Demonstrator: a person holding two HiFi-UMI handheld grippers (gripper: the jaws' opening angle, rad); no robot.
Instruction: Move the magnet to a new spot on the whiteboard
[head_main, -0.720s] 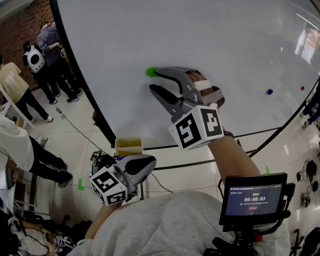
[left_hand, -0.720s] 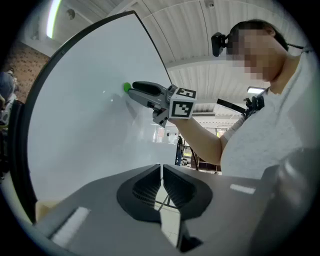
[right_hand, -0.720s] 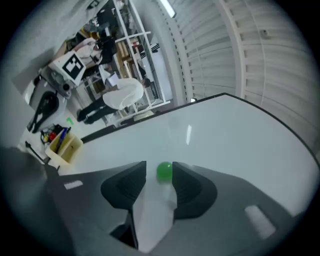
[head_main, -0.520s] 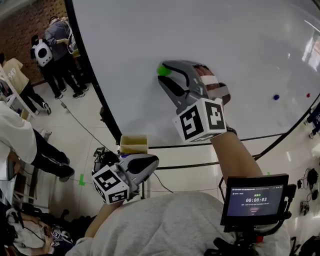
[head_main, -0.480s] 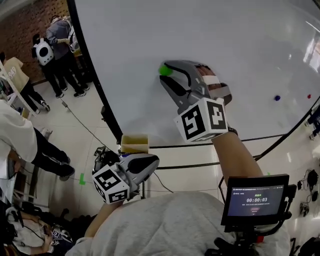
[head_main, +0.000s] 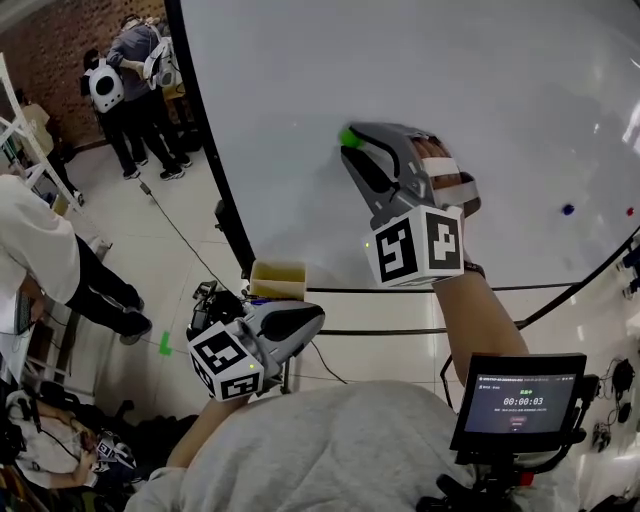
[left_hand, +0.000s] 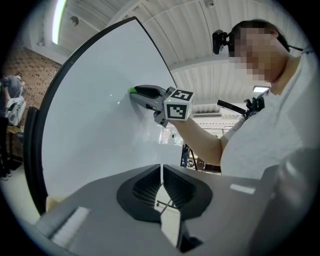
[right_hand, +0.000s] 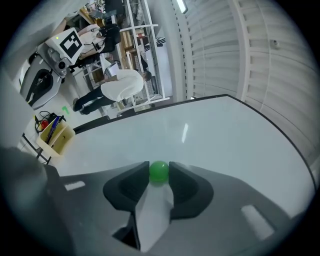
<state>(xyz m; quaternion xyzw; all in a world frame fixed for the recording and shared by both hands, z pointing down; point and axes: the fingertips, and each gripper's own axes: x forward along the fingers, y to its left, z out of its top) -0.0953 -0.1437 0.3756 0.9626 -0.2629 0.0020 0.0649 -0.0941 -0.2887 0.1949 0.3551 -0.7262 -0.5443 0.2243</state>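
A small green magnet (head_main: 350, 137) sits at the tips of my right gripper (head_main: 352, 144), pressed against the whiteboard (head_main: 470, 70) near its left edge. In the right gripper view the green magnet (right_hand: 159, 171) is pinched between both pads of the right gripper (right_hand: 159, 174), with the whiteboard (right_hand: 210, 140) right behind it. My left gripper (head_main: 312, 320) hangs low, below the board and away from it. Its jaws are closed together on nothing in the left gripper view (left_hand: 161, 170), which also shows the green magnet (left_hand: 133, 90) from the side.
A blue magnet (head_main: 567, 209) and a red magnet (head_main: 629, 211) stick to the board at far right. A yellow box (head_main: 278, 281) hangs below the board's lower left. Several people (head_main: 130, 80) stand at the left. A timer screen (head_main: 518, 400) sits at my chest.
The head view has swung, so the board and right gripper sit further right in frame. The green magnet stays at the right gripper's tips. The left gripper has barely moved.
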